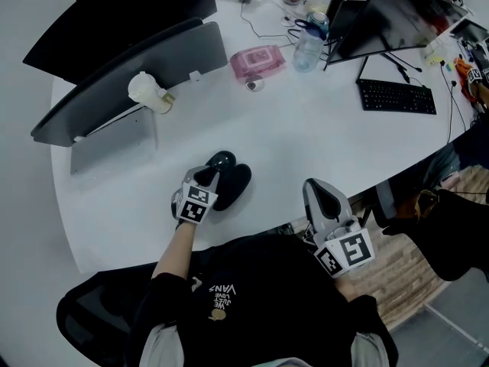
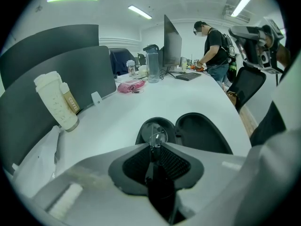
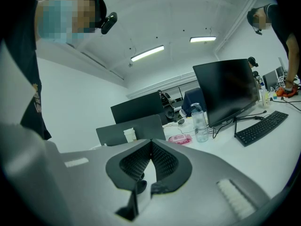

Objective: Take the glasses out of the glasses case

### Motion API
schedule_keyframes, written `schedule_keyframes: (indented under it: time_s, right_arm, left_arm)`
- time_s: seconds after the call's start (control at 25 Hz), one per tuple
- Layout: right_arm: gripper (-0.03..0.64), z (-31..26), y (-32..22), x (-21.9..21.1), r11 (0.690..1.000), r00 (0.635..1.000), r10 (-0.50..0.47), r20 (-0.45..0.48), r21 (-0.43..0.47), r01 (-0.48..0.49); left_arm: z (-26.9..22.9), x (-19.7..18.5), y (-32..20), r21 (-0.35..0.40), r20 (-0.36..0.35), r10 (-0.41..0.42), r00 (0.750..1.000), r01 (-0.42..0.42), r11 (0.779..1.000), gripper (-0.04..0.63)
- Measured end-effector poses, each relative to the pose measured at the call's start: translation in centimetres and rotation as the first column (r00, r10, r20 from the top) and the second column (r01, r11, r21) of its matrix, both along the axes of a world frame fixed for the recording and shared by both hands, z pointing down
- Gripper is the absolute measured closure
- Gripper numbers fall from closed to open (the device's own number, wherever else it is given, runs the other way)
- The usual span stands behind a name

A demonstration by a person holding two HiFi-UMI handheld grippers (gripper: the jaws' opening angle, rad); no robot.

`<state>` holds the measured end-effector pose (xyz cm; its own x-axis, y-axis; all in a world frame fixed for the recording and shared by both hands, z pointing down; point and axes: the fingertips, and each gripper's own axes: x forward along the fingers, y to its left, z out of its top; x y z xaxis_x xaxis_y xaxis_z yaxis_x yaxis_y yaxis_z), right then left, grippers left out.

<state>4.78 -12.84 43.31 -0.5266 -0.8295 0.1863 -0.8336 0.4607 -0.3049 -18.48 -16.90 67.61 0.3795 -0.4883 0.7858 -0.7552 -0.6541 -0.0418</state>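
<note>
Jaws of the left gripper (image 2: 151, 148) pinch the rim of the clear-lensed glasses (image 2: 157, 135), which lie inside the open black clamshell case (image 2: 203, 132) on the white table (image 1: 306, 136), so lifting out remains; jaws of the right gripper (image 3: 150, 142) sit closed, empty.

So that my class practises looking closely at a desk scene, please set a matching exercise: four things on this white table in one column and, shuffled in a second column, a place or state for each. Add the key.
Things
1. glasses case
2. keyboard
3. white cup
4. pink packet

Places or states
A. beside a clear bottle
B. next to the grey partition
C. open, at the tips of the left gripper
D. in front of a dark monitor

Pairs: 1-C, 2-D, 3-B, 4-A
</note>
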Motion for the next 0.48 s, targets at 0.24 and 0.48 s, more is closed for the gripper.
schedule_keyframes:
  time_s: [0.24, 0.48]
  right_arm:
    - [0.618, 0.11, 0.04, -0.13, 1.000, 1.000, -0.002, -0.001, -0.002, 0.002]
    - [0.618, 0.16, -0.11, -0.09, 1.000, 1.000, -0.002, 0.001, -0.003, 0.002]
  left_arm:
    - [0.27, -0.19, -0.02, -0.025, 0.021, 0.003, 1.000, -0.002, 1.000, 0.565]
    - [0.30, -0.41, -0.09, -0.033, 0.020, -0.010, 1.000, 0.011, 0.999, 0.574]
